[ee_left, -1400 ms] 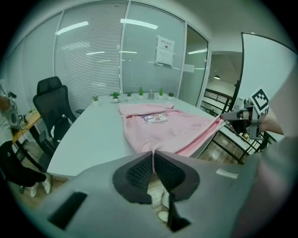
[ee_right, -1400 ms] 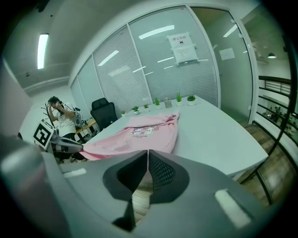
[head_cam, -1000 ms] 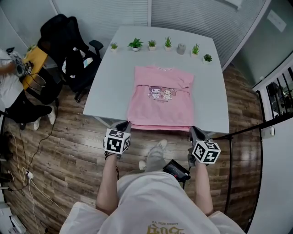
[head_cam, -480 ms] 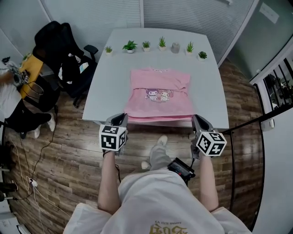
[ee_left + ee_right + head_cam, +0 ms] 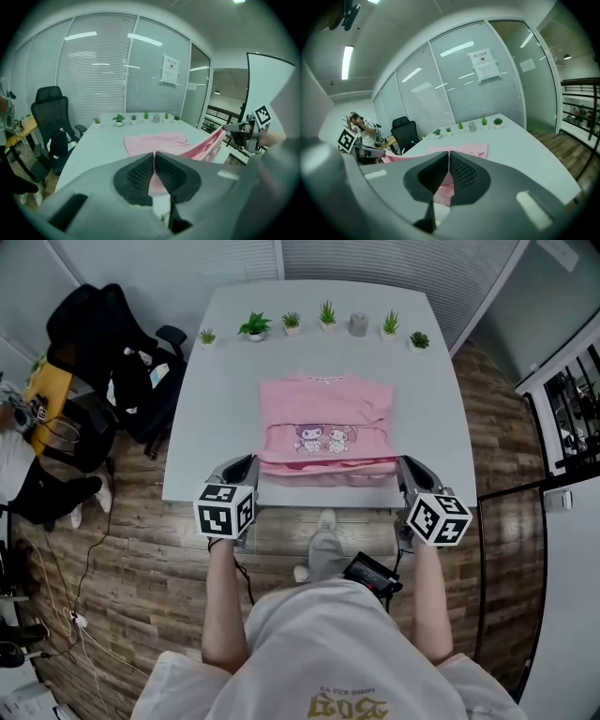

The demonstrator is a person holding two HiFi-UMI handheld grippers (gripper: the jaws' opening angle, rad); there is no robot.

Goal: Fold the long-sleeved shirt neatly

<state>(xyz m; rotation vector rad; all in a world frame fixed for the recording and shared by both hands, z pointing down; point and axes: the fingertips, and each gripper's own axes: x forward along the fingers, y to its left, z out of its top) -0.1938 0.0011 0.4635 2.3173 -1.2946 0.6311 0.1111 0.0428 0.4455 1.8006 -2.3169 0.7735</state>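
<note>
The pink long-sleeved shirt (image 5: 323, 418) lies on the white table (image 5: 216, 381), sleeves folded in, cartoon print facing up. My left gripper (image 5: 249, 465) is shut on the left corner of its bottom hem, and my right gripper (image 5: 404, 466) is shut on the right corner. The hem hangs lifted between them above the table's near edge. In the left gripper view, the shirt (image 5: 159, 140) stretches from the shut left gripper (image 5: 154, 157) across to the right gripper (image 5: 236, 133). In the right gripper view, pink cloth (image 5: 461, 151) runs from the shut right gripper (image 5: 449, 157) toward the left gripper (image 5: 370, 152).
A row of small potted plants (image 5: 323, 317) and a grey cup (image 5: 358, 324) stands along the table's far edge. A black office chair (image 5: 108, 343) with bags sits left of the table. A person (image 5: 14, 427) sits at far left. Wooden floor surrounds the table.
Both grippers have risen and moved forward from below the table's near edge to over it, carrying the shirt's bottom hem up with them. Jaws stayed shut.
</note>
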